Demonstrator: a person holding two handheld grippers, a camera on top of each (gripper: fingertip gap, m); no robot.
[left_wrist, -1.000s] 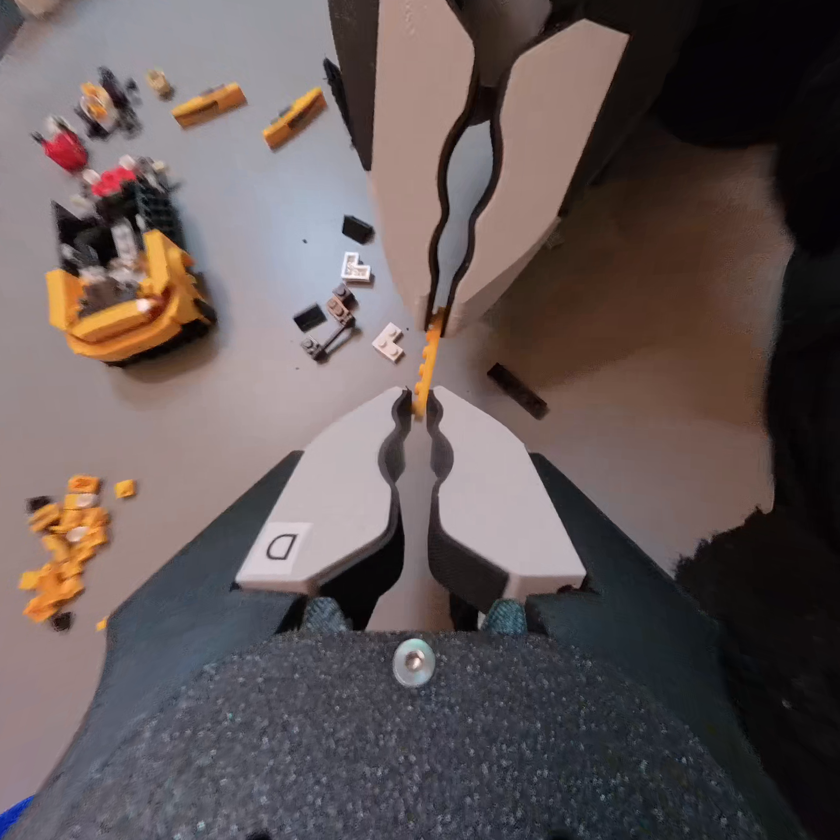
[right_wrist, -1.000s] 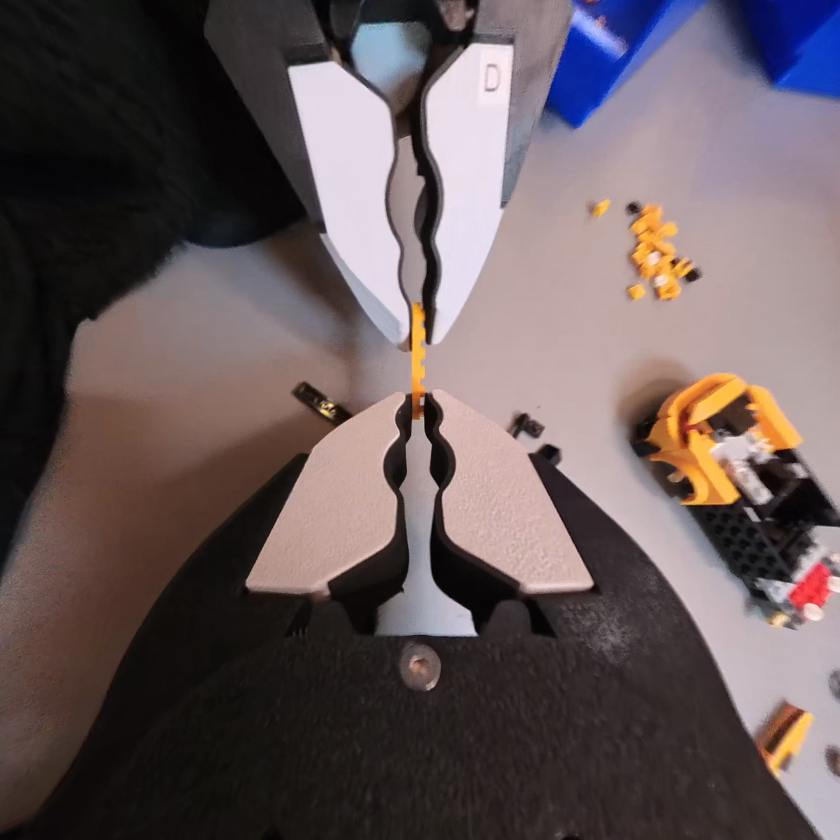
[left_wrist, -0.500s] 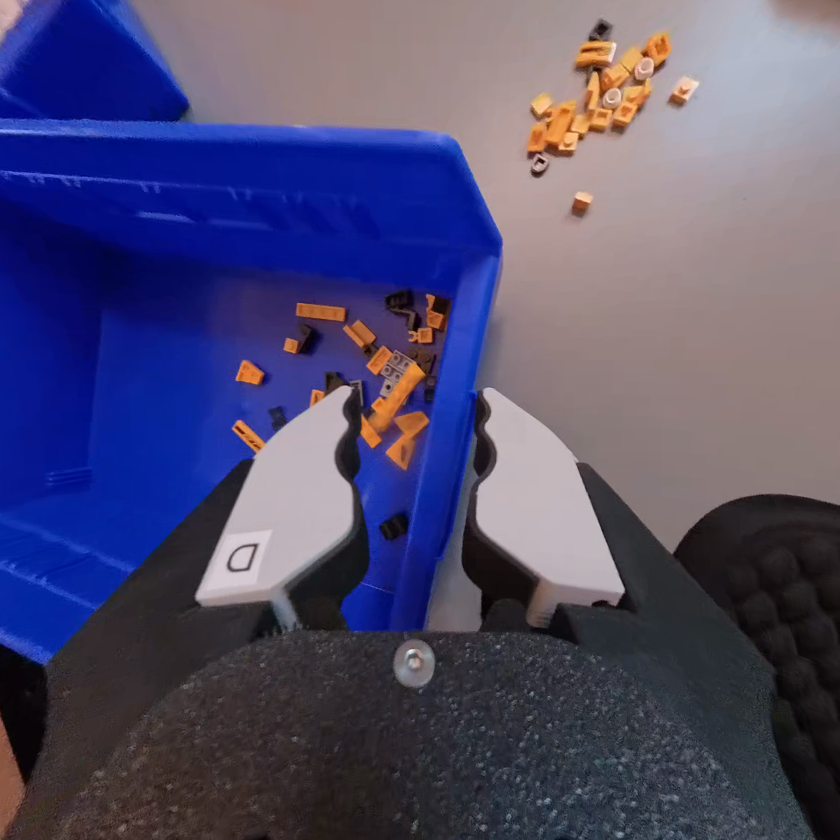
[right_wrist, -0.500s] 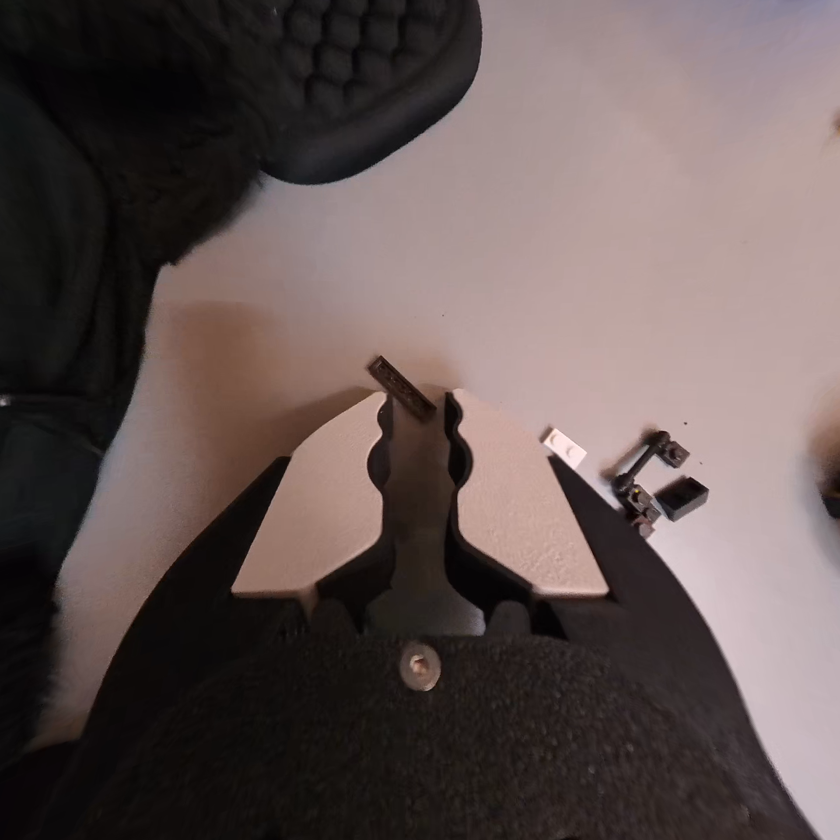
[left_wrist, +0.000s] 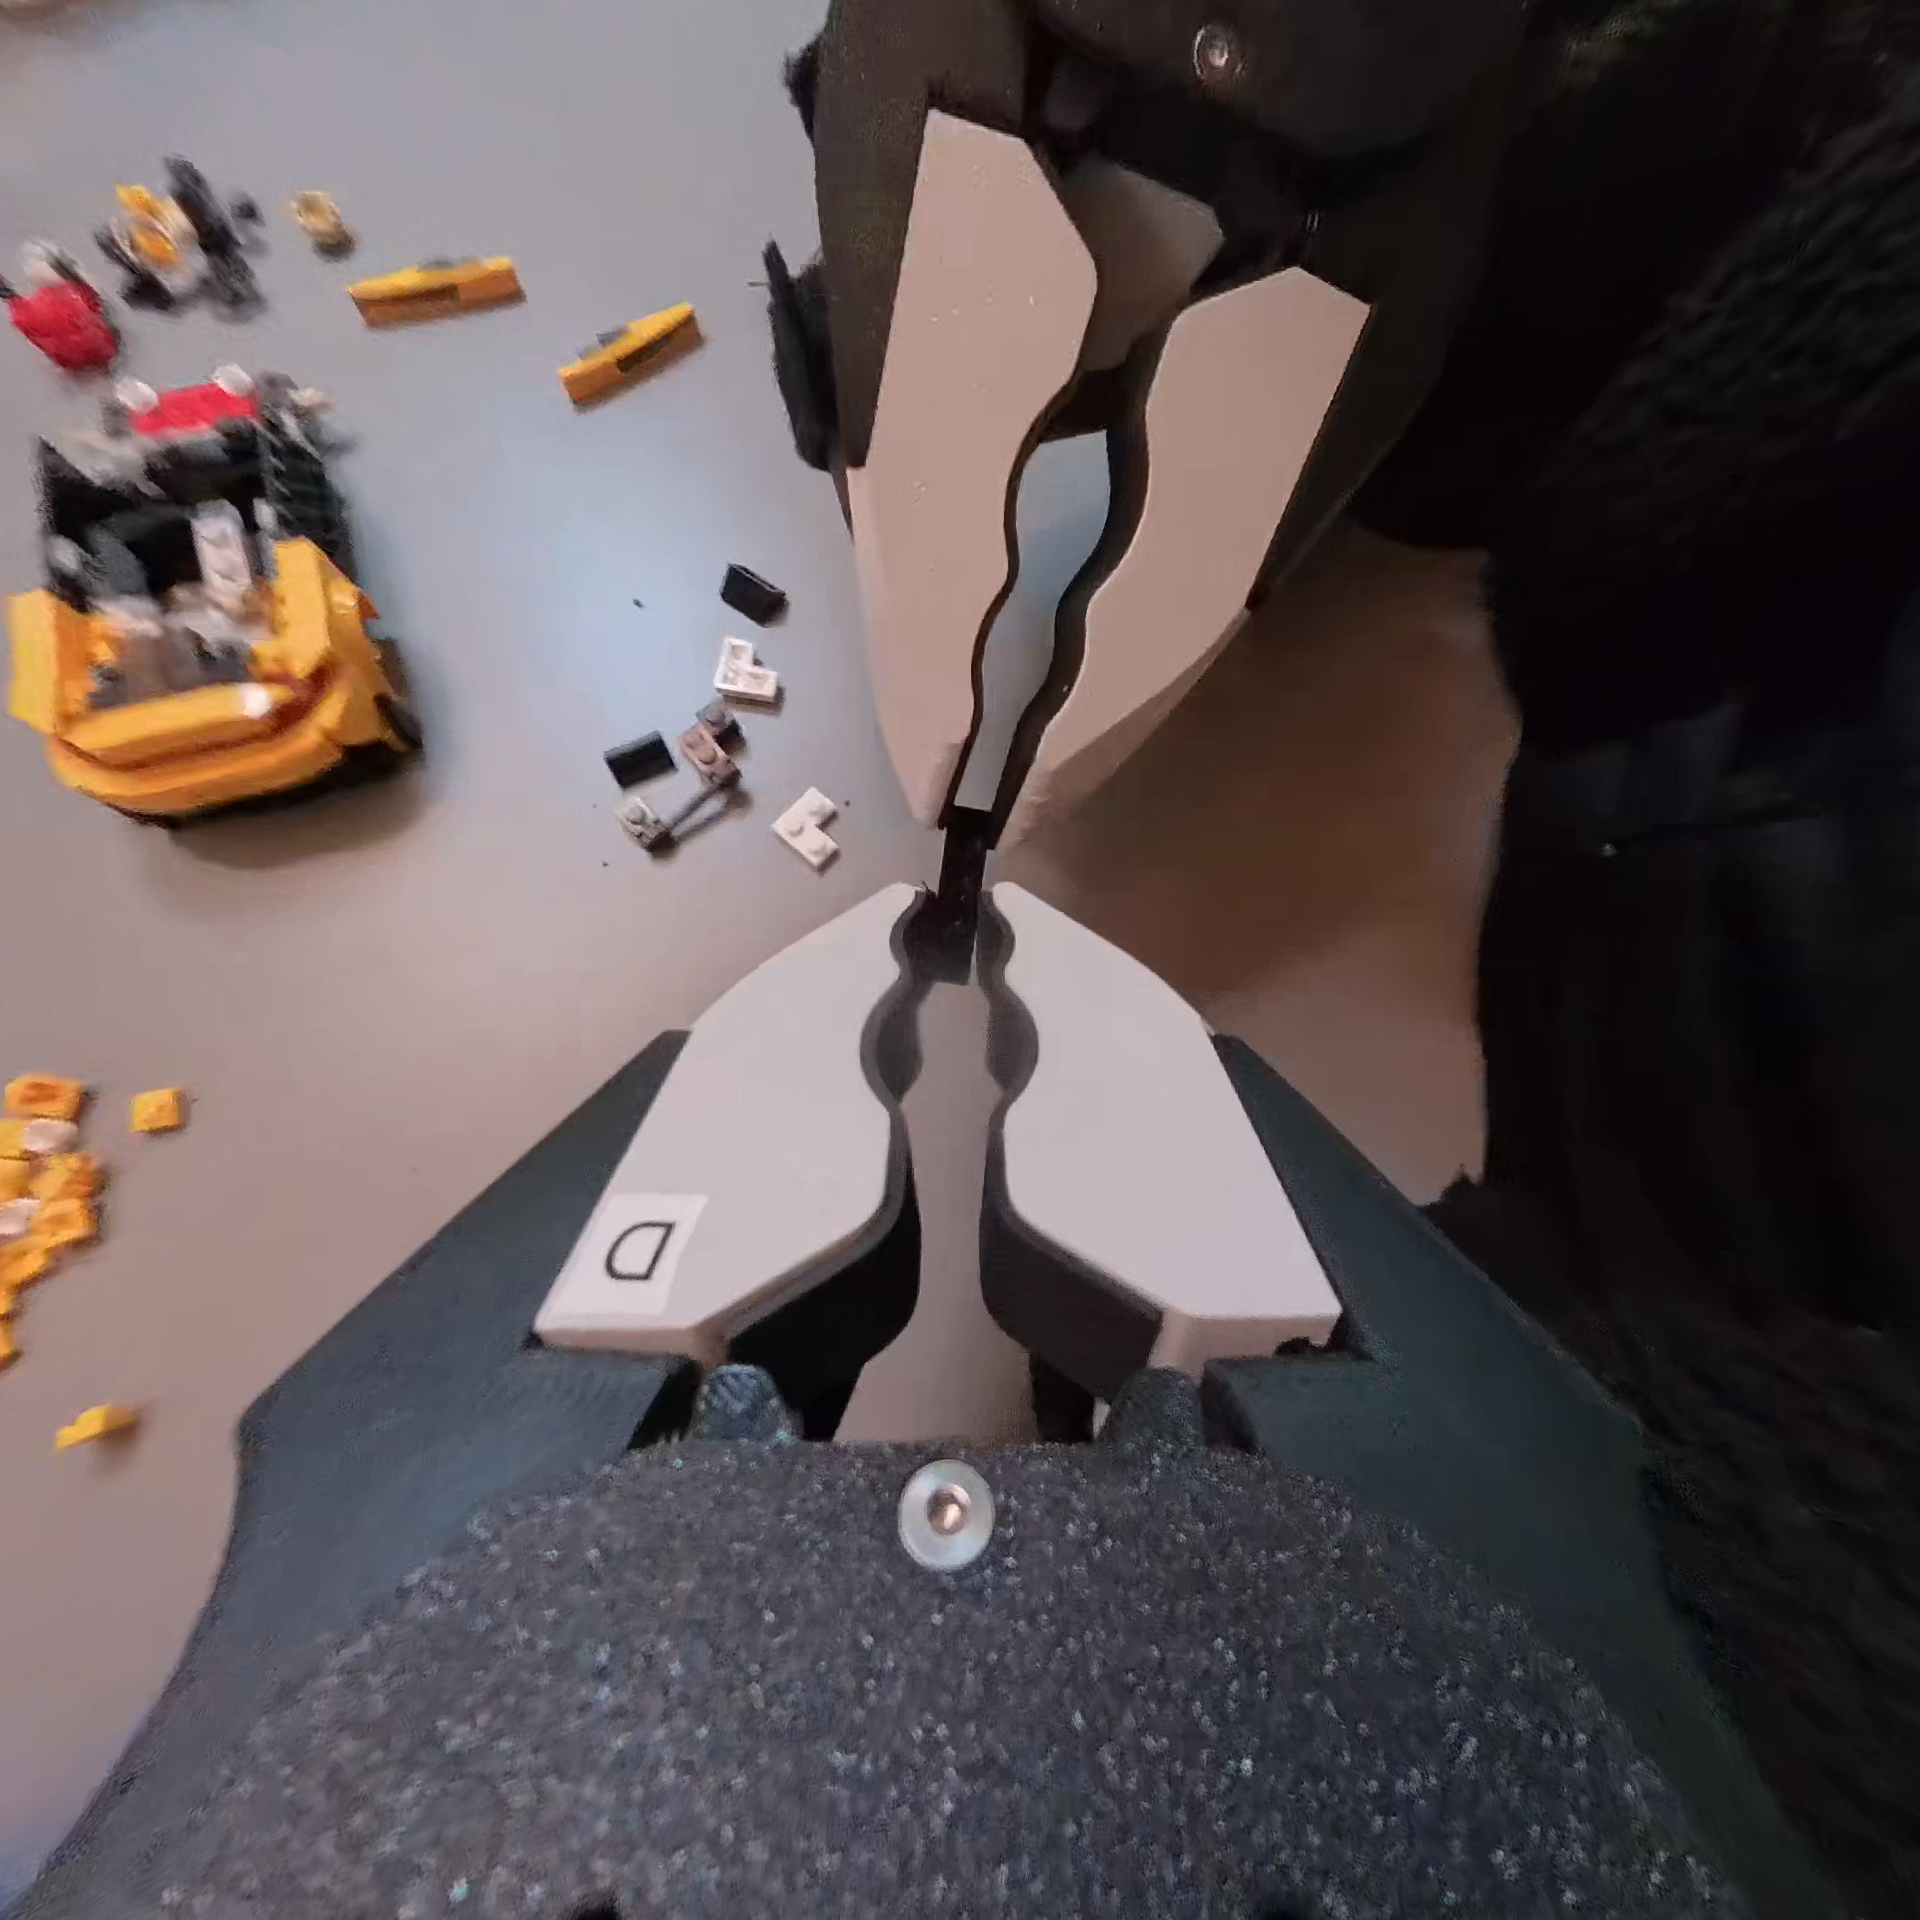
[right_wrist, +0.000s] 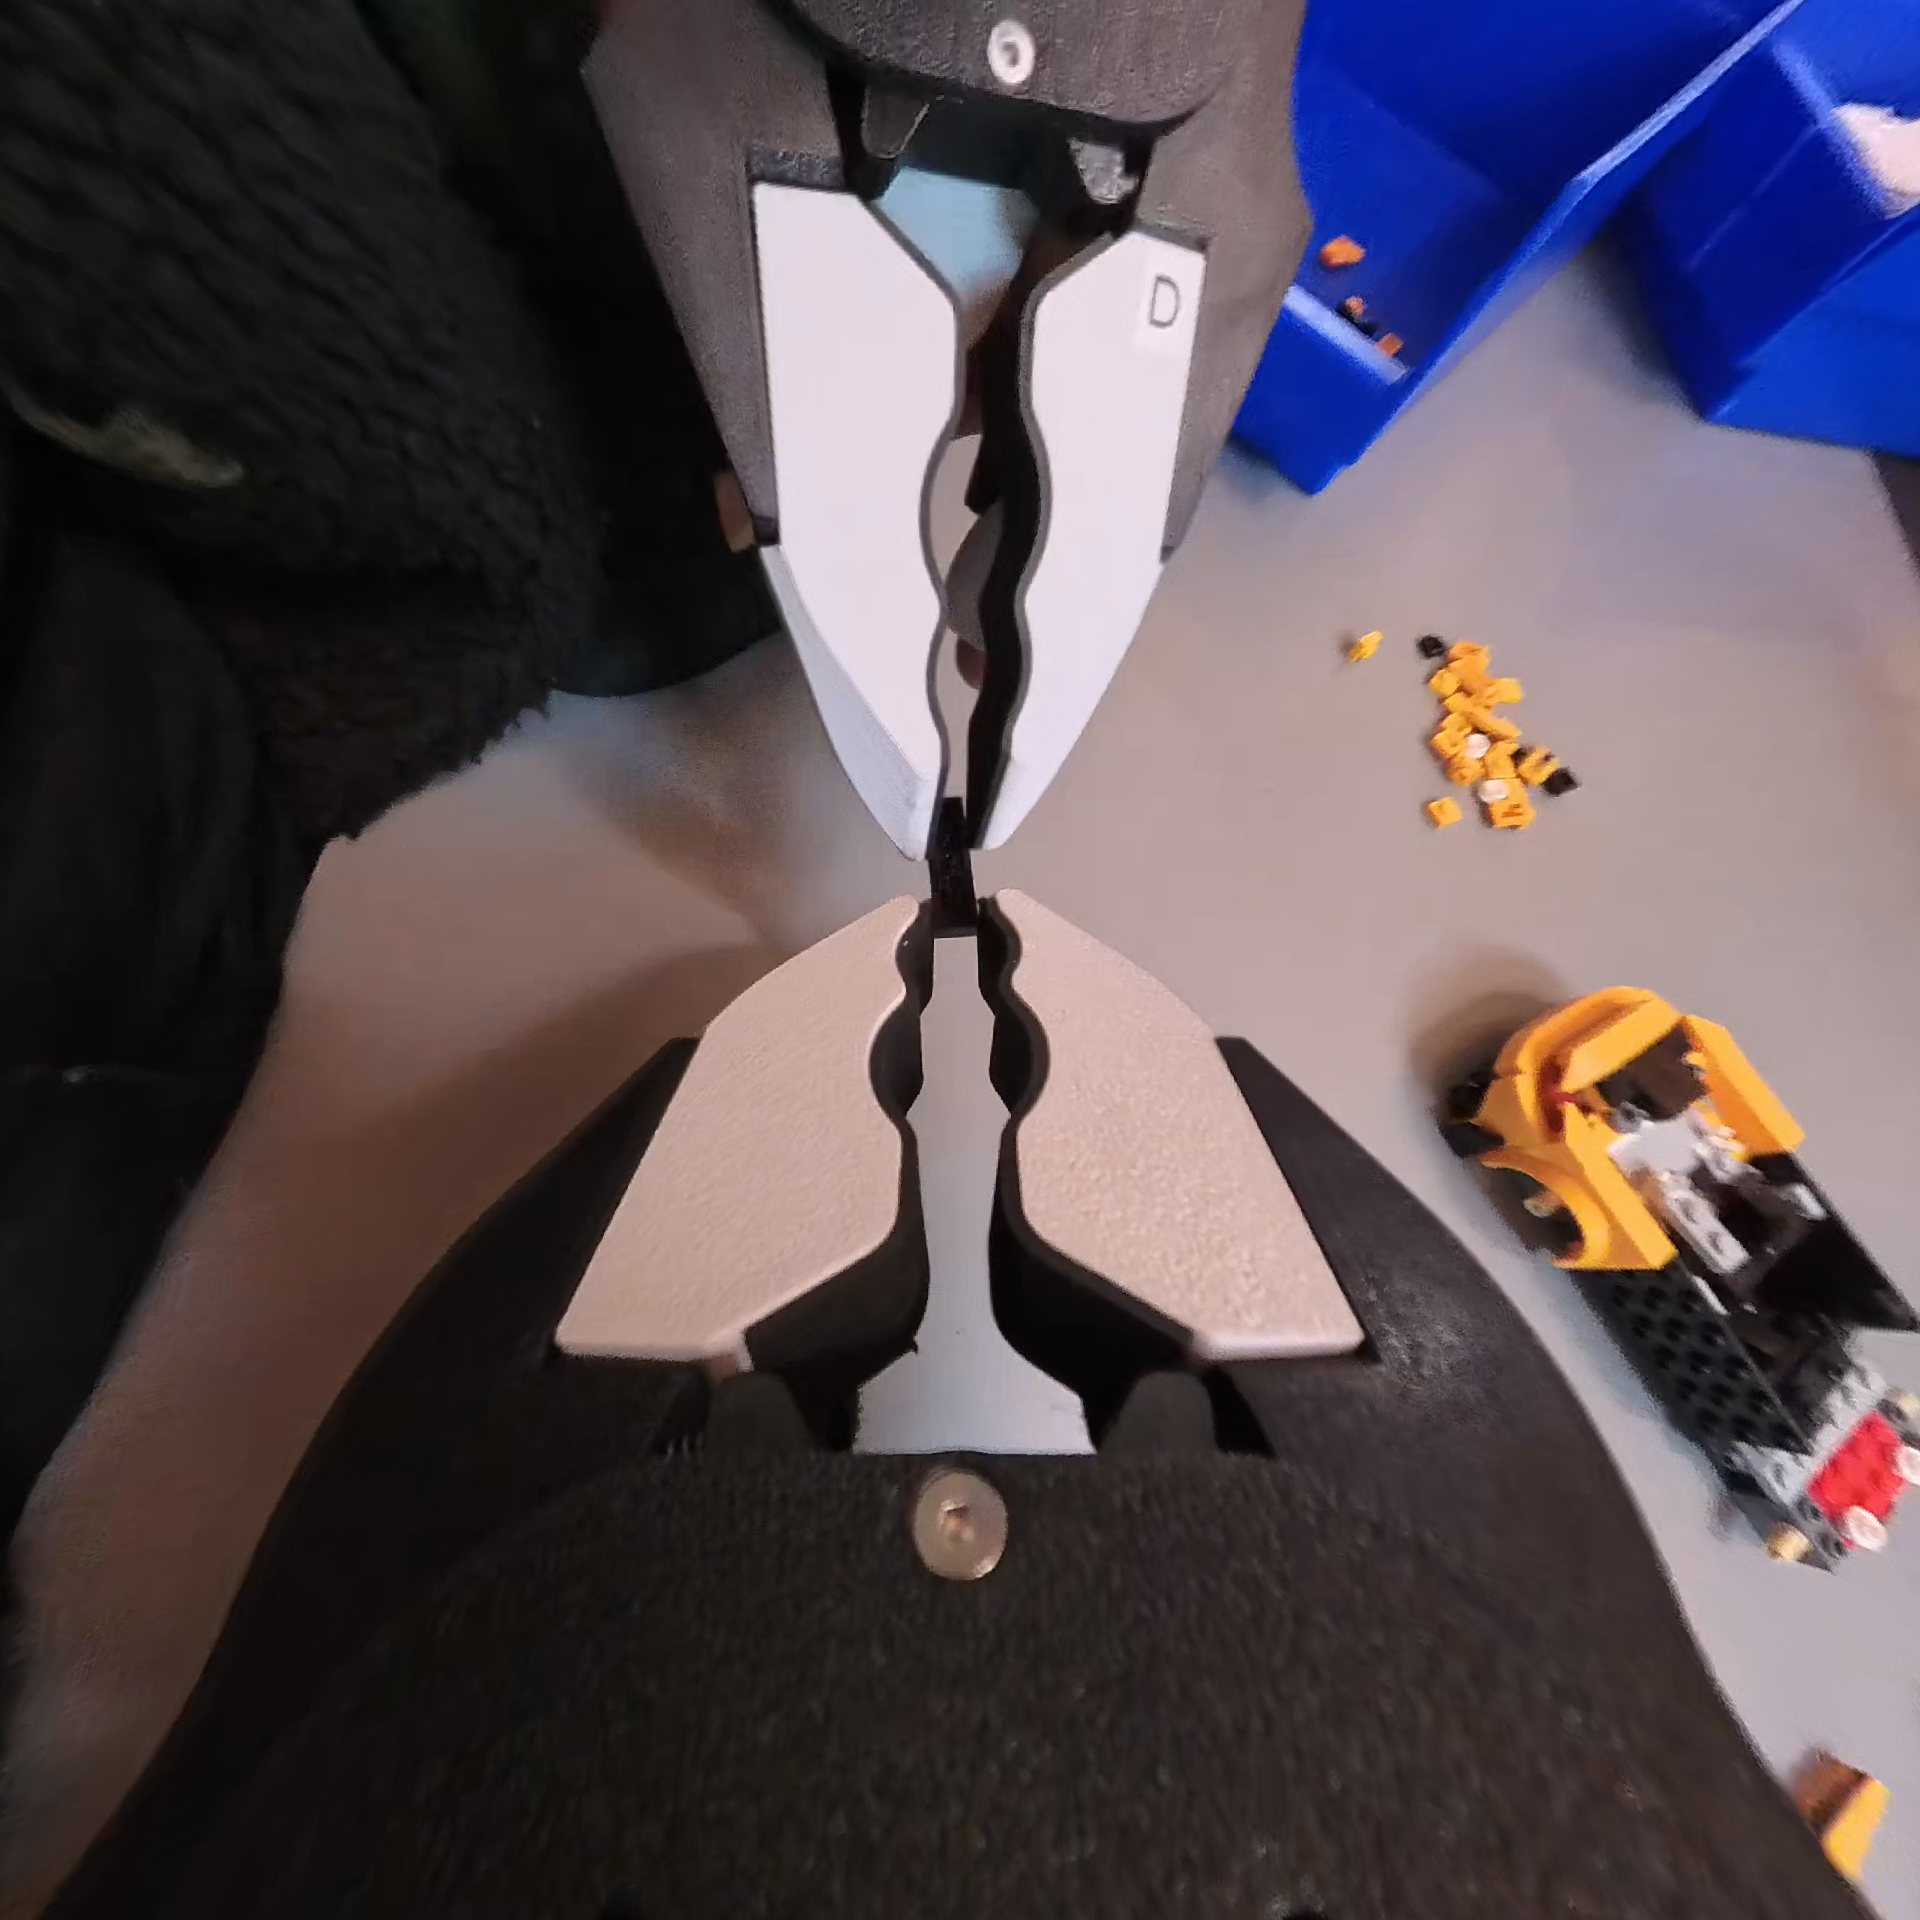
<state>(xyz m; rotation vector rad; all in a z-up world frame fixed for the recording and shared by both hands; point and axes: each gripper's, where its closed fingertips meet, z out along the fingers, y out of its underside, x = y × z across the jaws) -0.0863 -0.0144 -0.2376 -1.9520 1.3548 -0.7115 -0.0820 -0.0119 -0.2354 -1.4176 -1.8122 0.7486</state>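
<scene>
- Two grippers meet tip to tip above the grey table (left_wrist: 436, 935): the left gripper (left_wrist: 948, 914) and the right gripper (right_wrist: 951, 920) each pinch one end of a thin black strip (left_wrist: 961, 883), jaws nearly closed on it.
- Both grips sit at the very tips, so I'd judge a steady, straight hold matters; twisting could flick the strip away.
- Nearby lie two white corner pieces (left_wrist: 746, 667), one half-built yellow toy car (left_wrist: 197, 644), one heap of small yellow bricks (right_wrist: 1486, 732) and two blue bins (right_wrist: 1558, 239).
</scene>
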